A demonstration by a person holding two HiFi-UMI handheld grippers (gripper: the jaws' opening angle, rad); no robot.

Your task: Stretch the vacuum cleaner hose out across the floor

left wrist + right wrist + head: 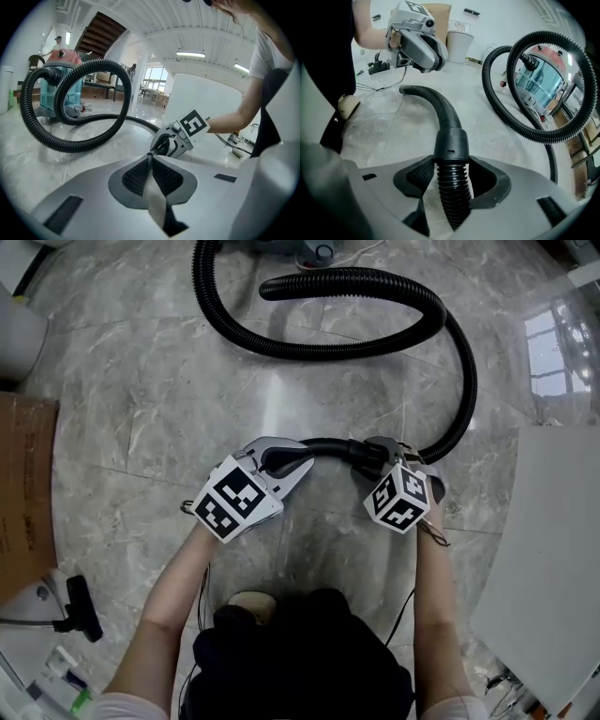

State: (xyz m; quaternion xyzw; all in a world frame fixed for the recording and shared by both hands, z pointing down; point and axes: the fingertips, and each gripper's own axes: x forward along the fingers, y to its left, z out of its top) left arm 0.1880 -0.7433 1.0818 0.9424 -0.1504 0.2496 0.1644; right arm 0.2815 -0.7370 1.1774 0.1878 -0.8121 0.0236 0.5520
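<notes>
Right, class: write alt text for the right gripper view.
The right claw grips a black corrugated vacuum hose just below its smooth cuff and curved handle tube. The left claw hangs near the tube's end; the hose loops to a blue-and-red vacuum cleaner.

- the black ribbed hose [347, 281] lies curled in a wide loop on the pale stone floor [187, 409], not stretched out.
- its smooth curved end tube [440, 110] arches forward from the cuff [451, 145], where the right gripper [452, 171] clamps it.
</notes>
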